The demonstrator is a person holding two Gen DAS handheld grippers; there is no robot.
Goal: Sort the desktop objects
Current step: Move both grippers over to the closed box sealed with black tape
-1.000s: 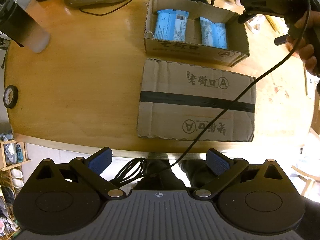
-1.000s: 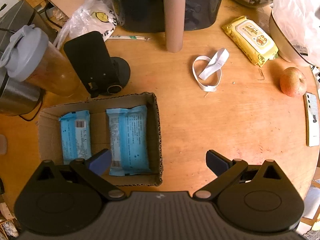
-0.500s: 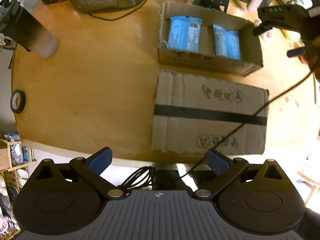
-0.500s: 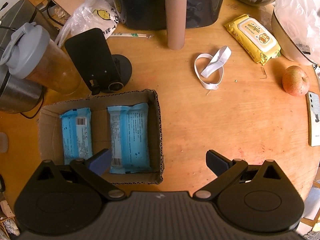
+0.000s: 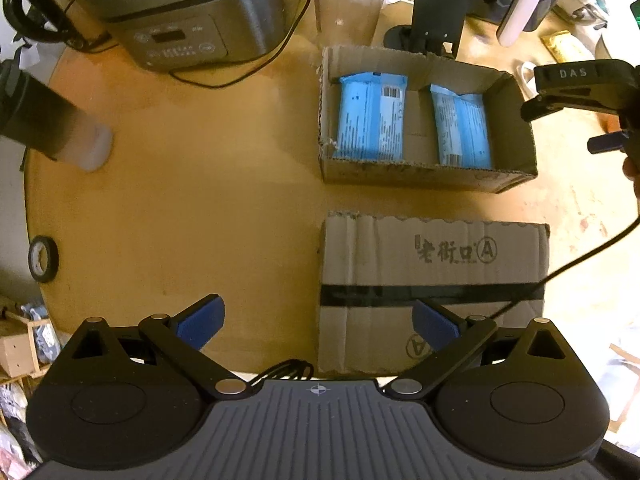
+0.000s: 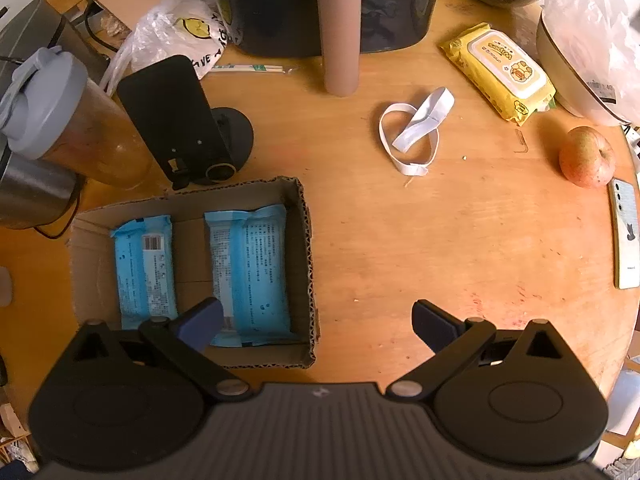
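Observation:
An open cardboard box [image 5: 408,176] [image 6: 306,264] sits on the round wooden table and holds two blue packets [image 5: 370,114] [image 6: 248,268]. In front of it lies a flat cardboard lid [image 5: 432,256] with a black tape stripe. My left gripper [image 5: 318,322] hovers open over the table's near edge, its right finger above the lid's near part. My right gripper [image 6: 316,320] is open, with its left finger over the box's near right corner. It also shows at the right edge of the left wrist view, held by a hand [image 5: 630,168].
A rice cooker [image 5: 192,20], a dark bottle [image 5: 48,124], a tape roll [image 5: 42,258] and a black phone stand [image 6: 176,120] ring the left side. On the right lie a white band [image 6: 416,128], yellow wipes [image 6: 504,70], an apple [image 6: 586,156], a phone [image 6: 626,232] and a tumbler [image 6: 340,32].
My left gripper has moved forward and left over the table, so the lid and box now sit closer and further right. The right gripper has barely shifted.

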